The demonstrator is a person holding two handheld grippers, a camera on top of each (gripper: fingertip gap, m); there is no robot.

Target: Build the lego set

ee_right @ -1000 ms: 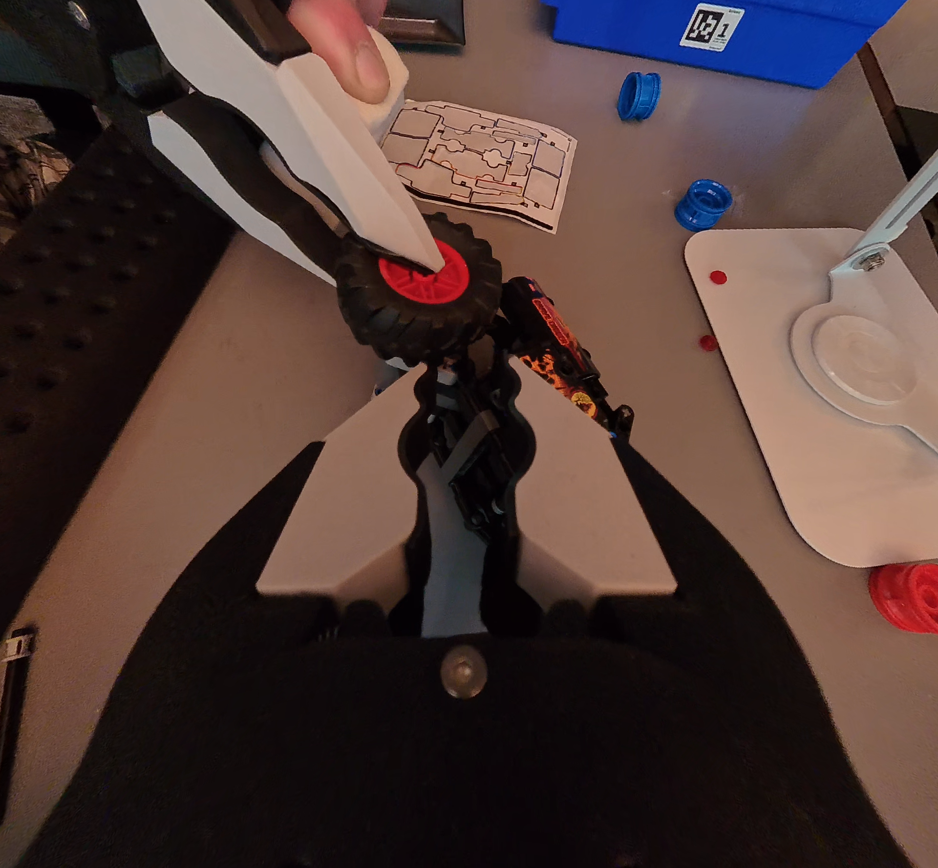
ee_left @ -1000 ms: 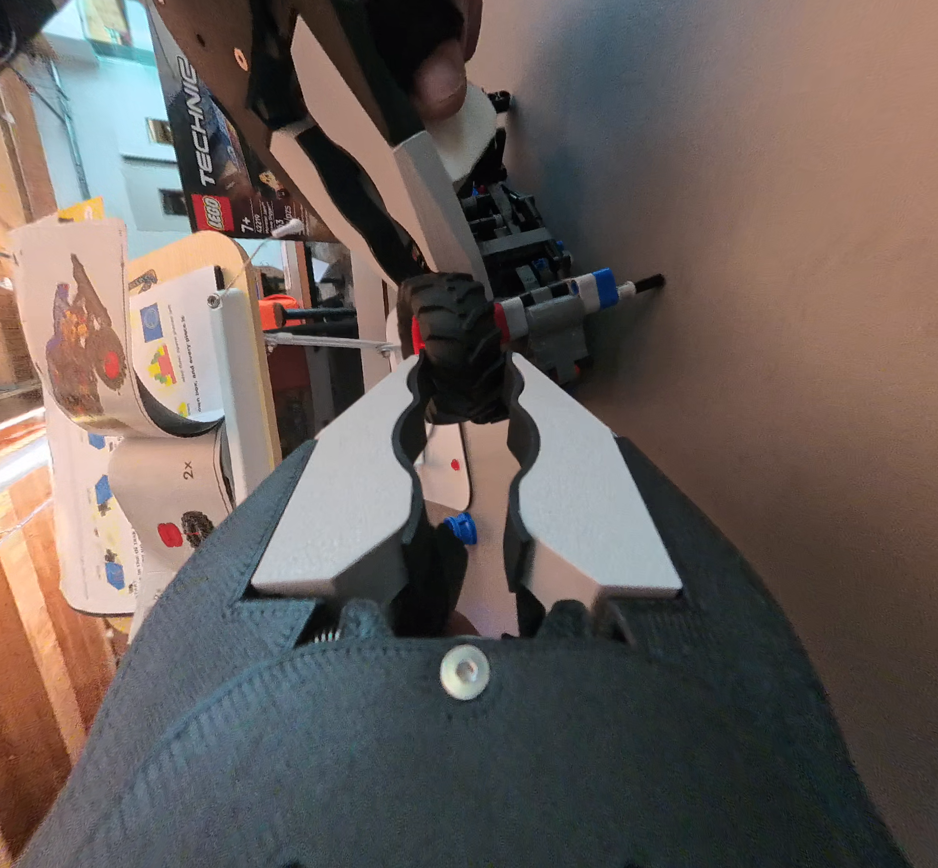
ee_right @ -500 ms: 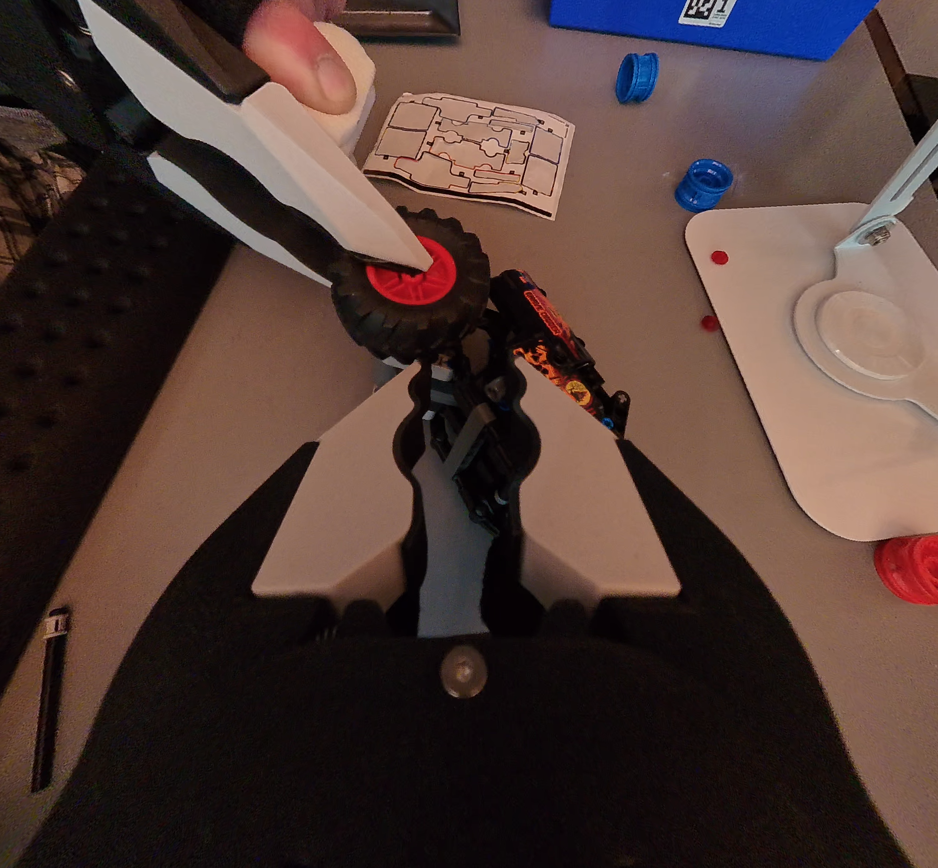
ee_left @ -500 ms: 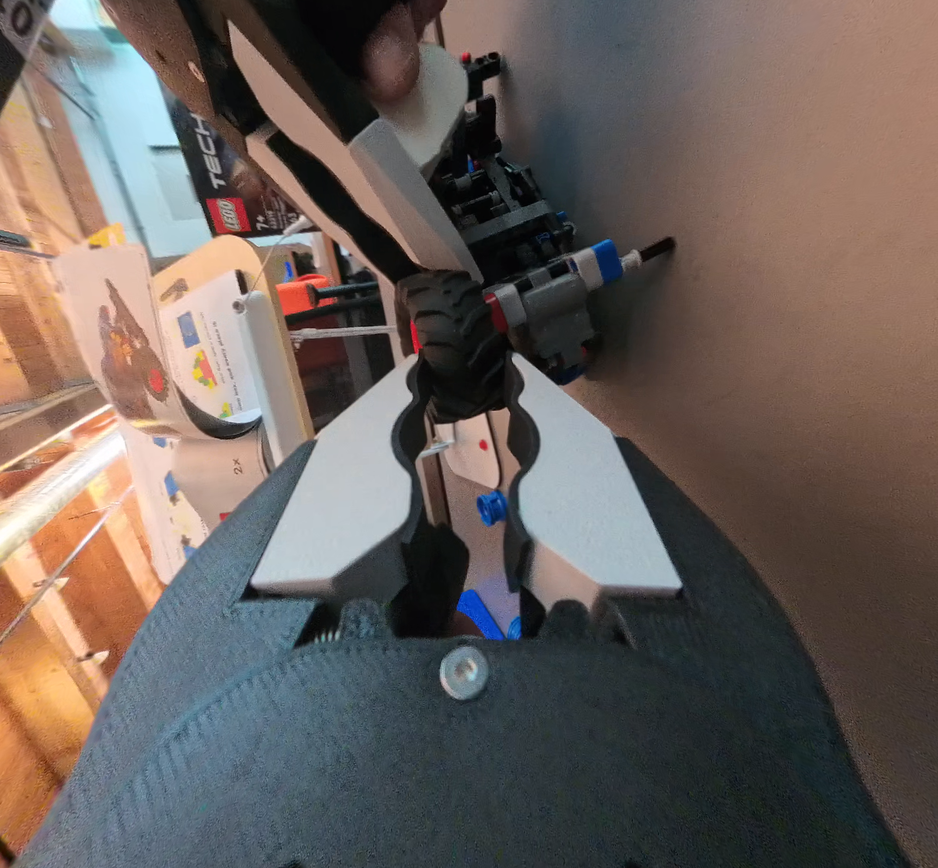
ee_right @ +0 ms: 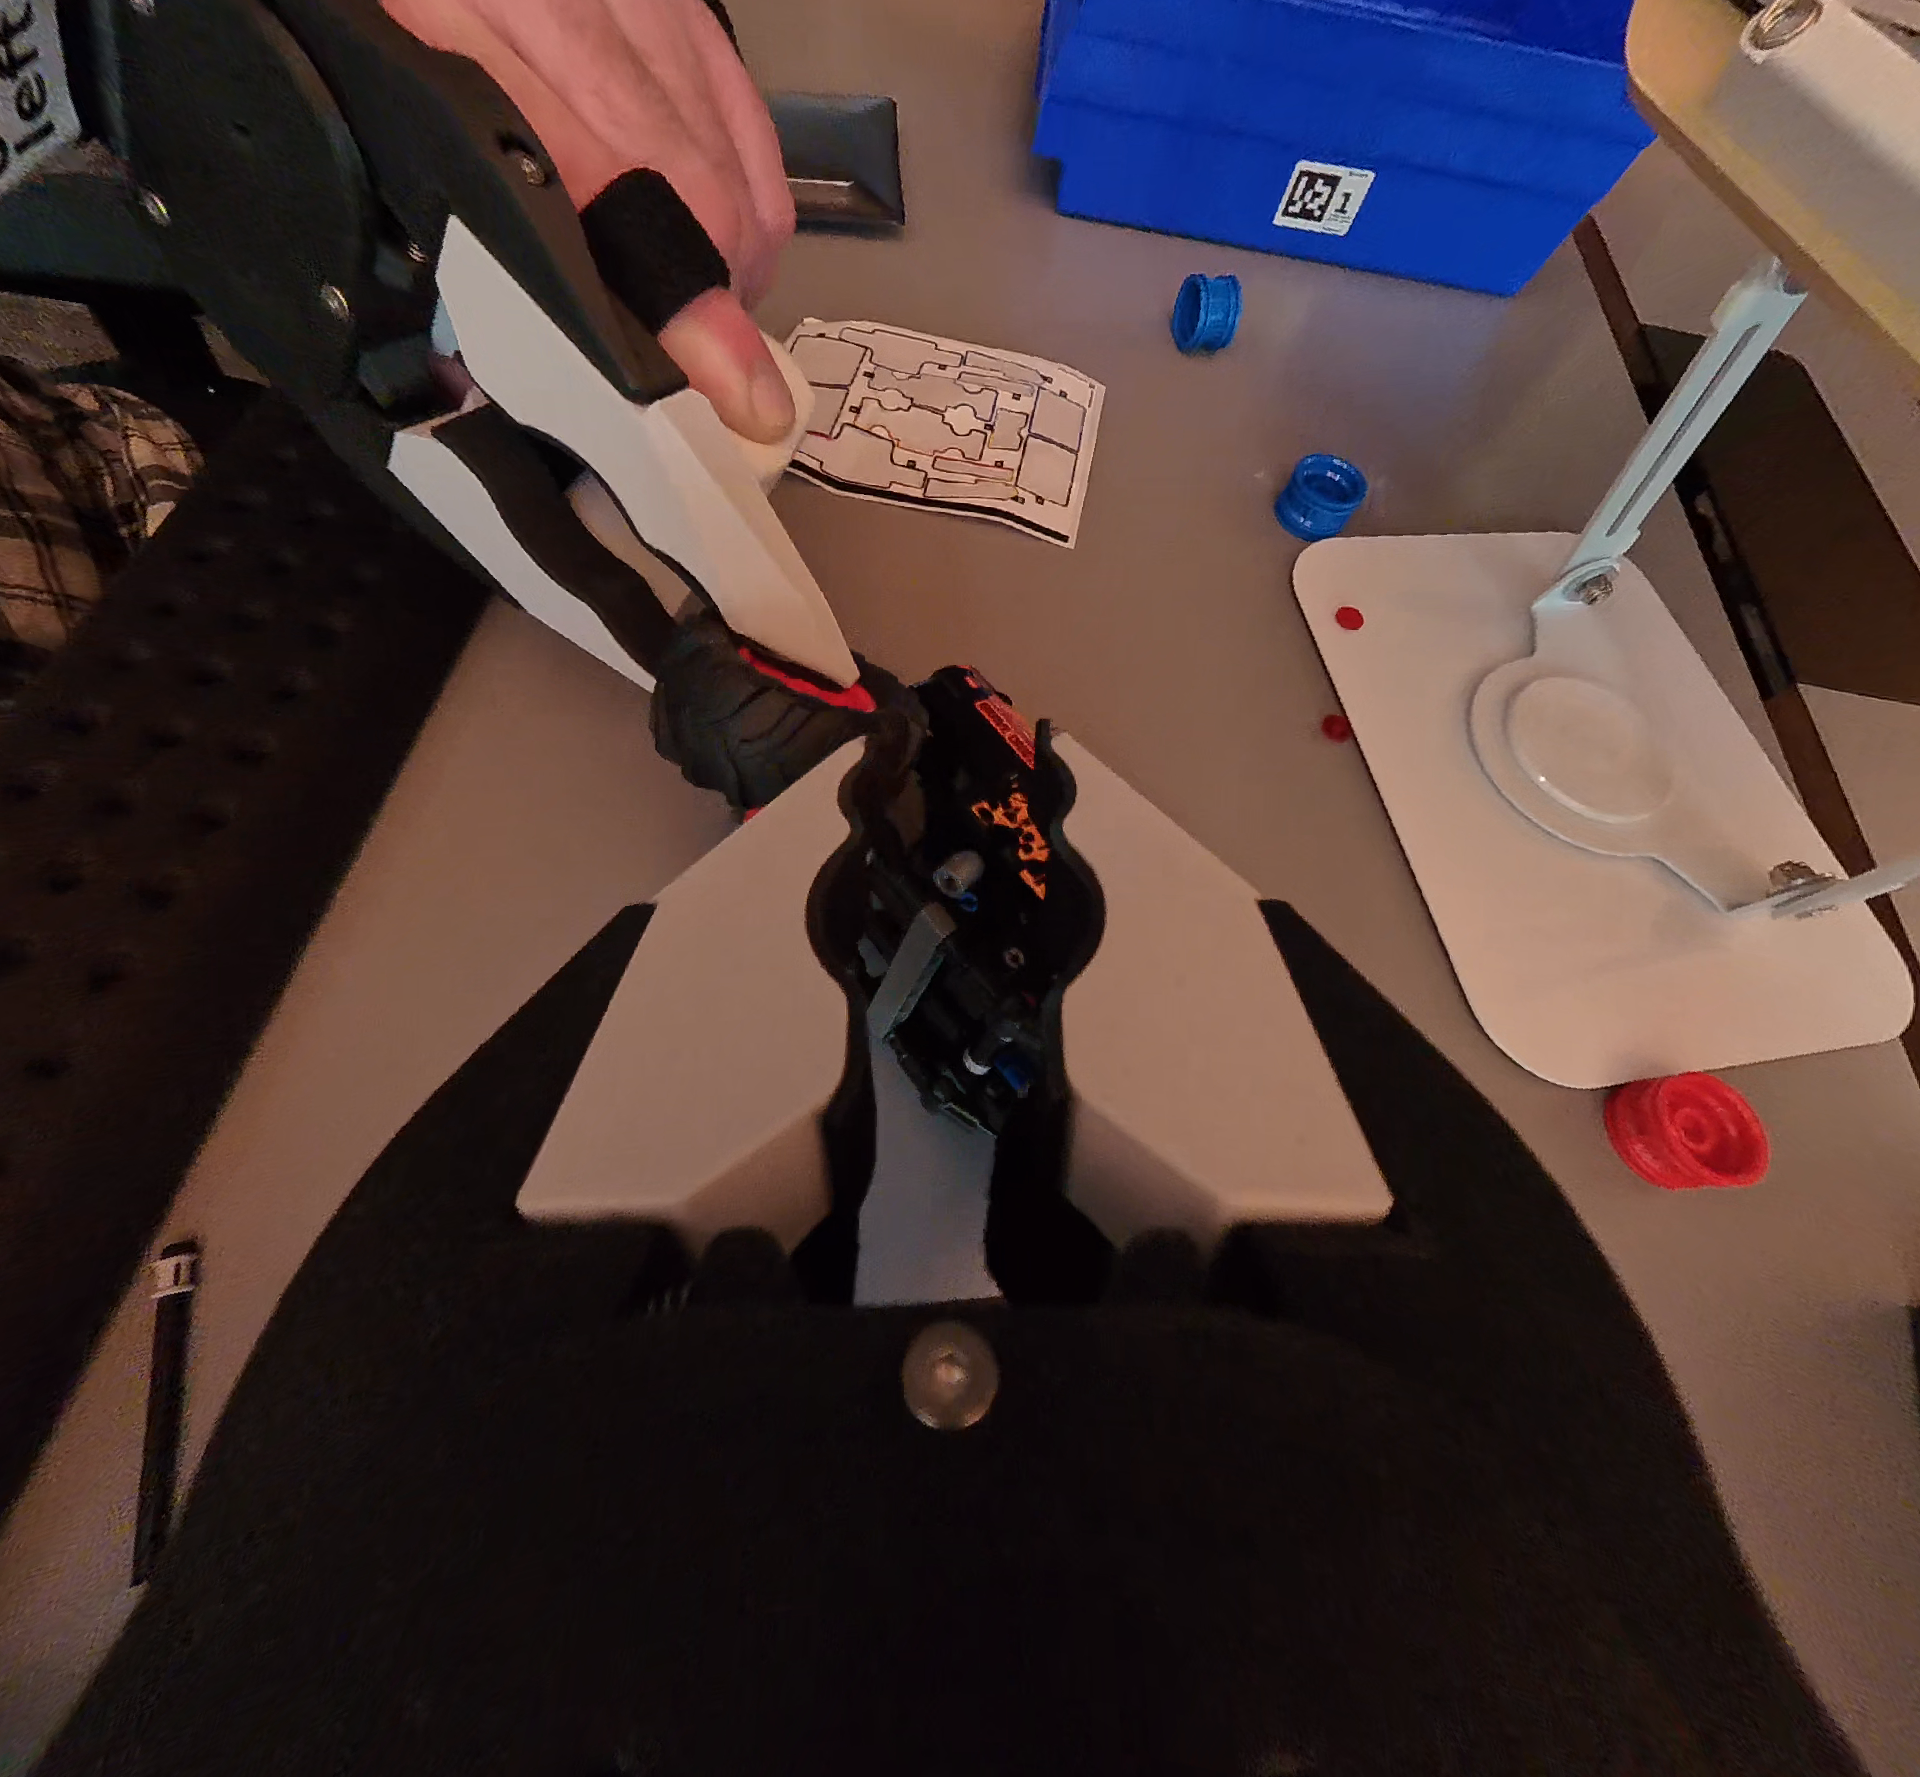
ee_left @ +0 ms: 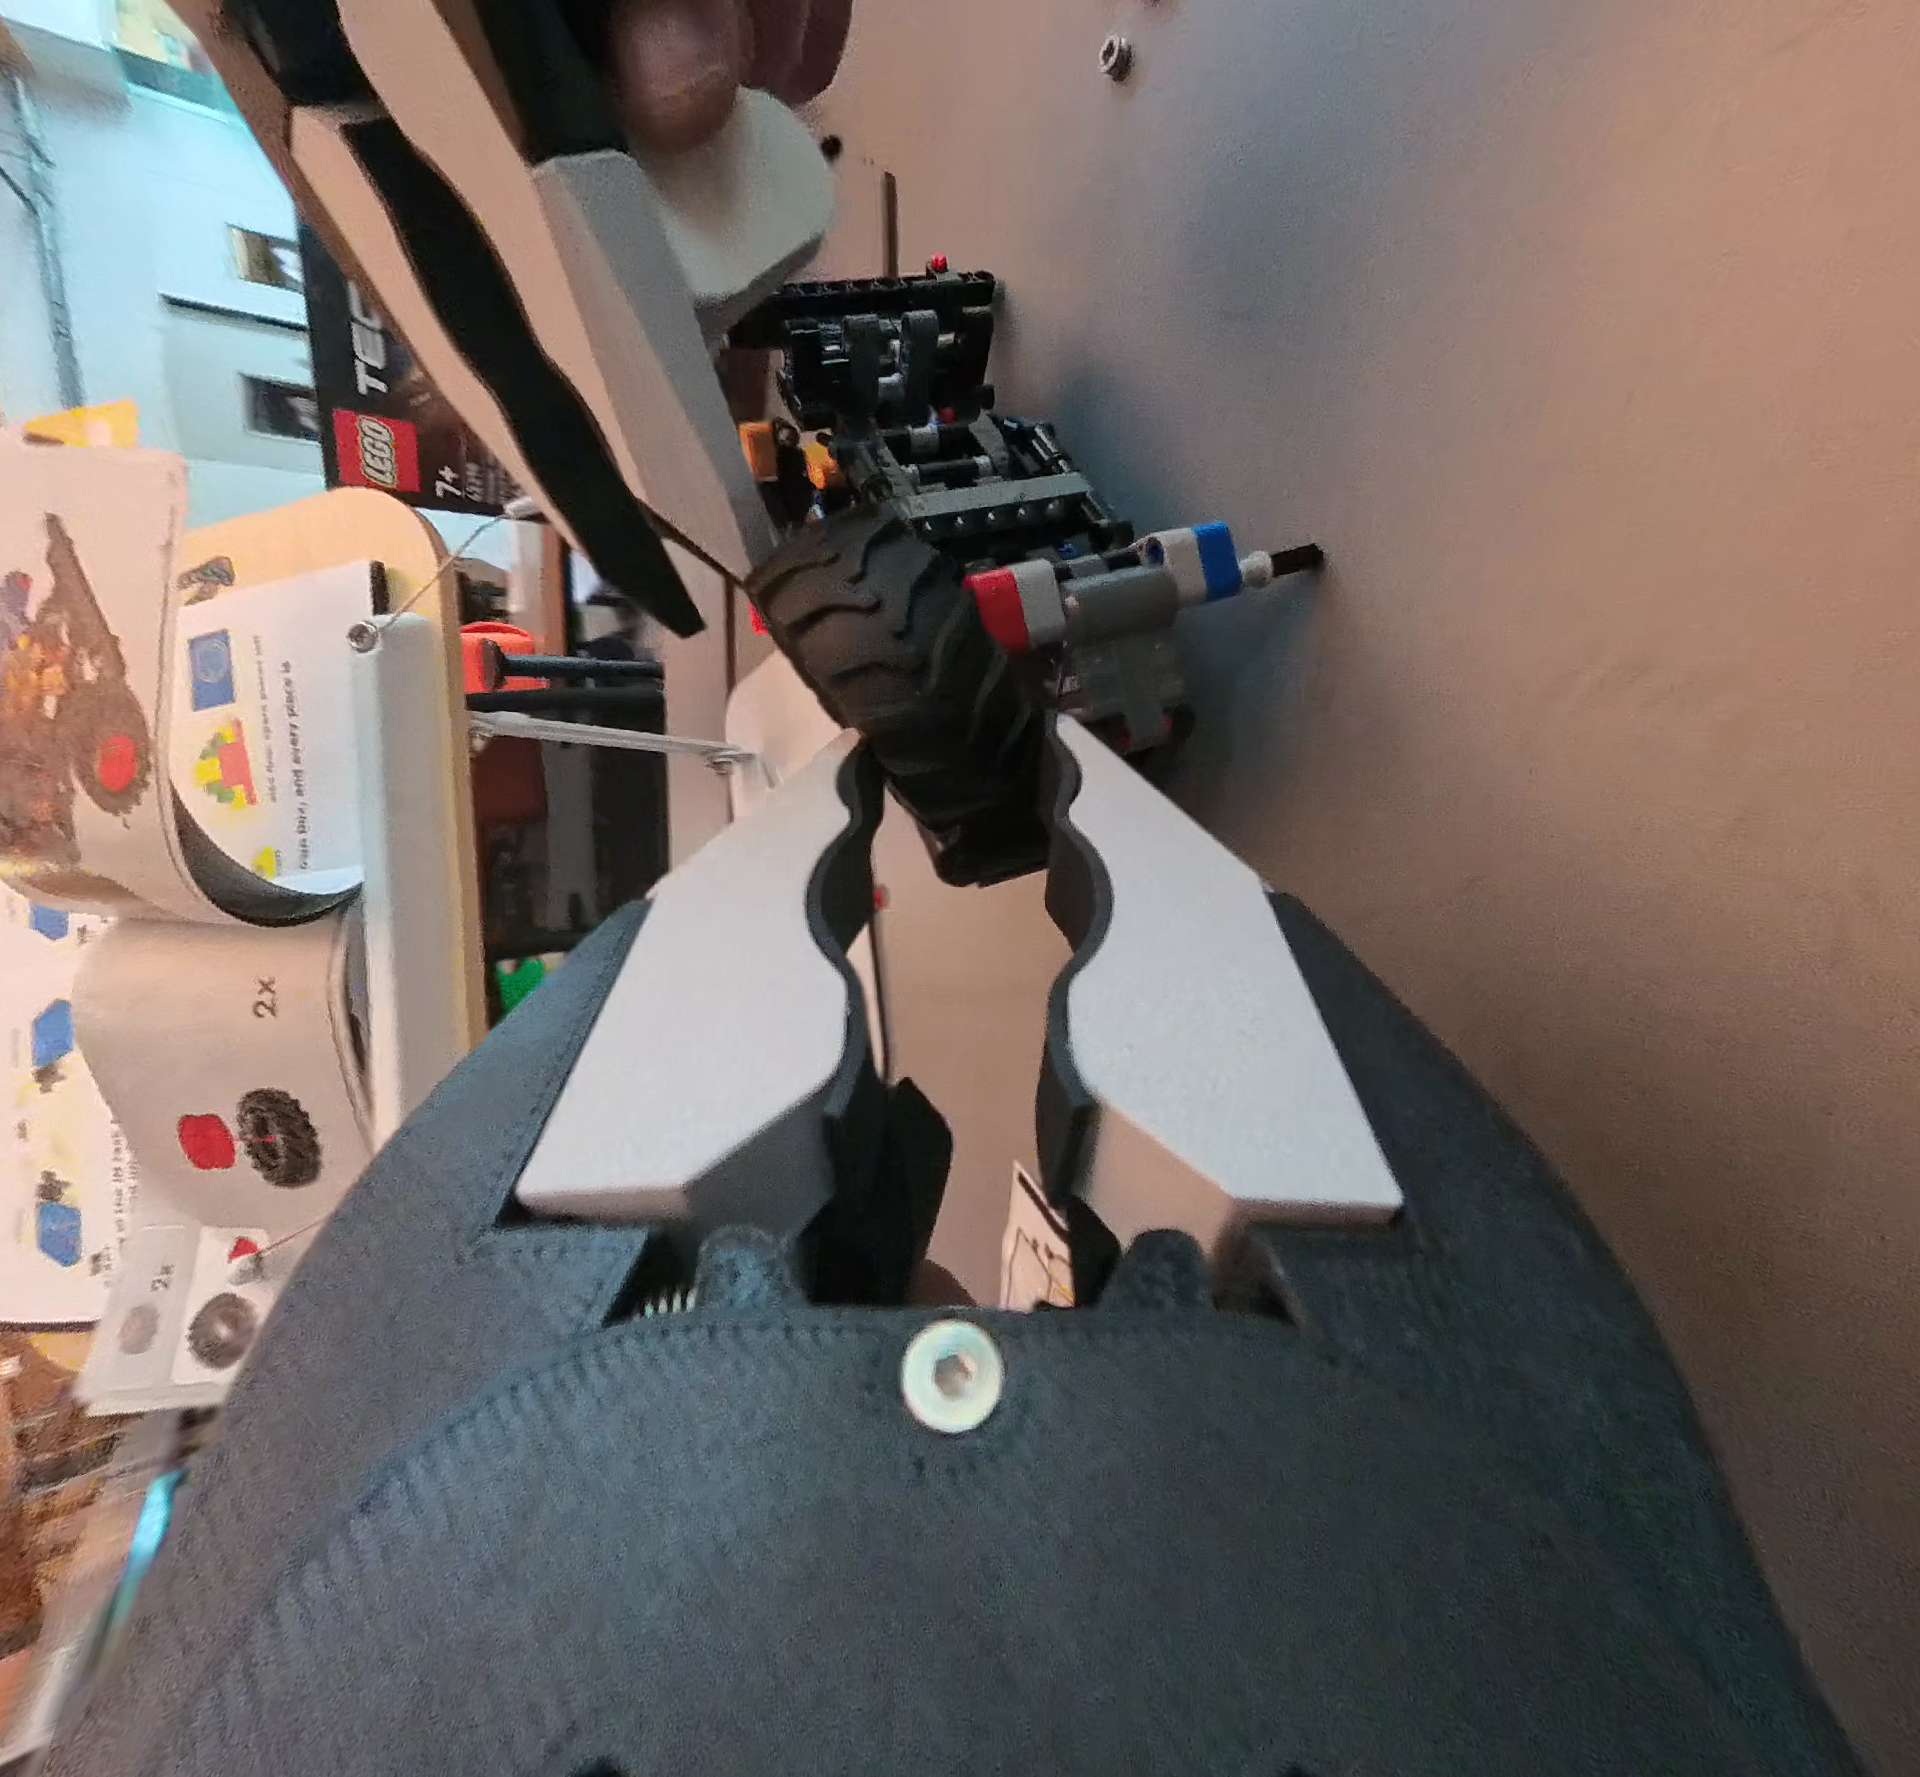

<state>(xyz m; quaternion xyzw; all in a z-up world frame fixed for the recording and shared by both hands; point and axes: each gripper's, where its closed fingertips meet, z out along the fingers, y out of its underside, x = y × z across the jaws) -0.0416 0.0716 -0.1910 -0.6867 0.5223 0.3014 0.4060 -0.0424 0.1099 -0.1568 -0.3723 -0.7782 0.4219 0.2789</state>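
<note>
dim warm light, fisheye-bent edges (some motion blur near borders).

Grey table [ee_right: 1195,501]; blue bin [ee_right: 1330,96], sticker sheet [ee_right: 956,428].

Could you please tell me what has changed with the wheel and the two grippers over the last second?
The wheel has tipped: its red hub, earlier facing the right wrist camera, is now nearly edge-on. The left gripper stays shut on it, the right gripper on the black chassis. Loose blue rims stayed put.
</note>
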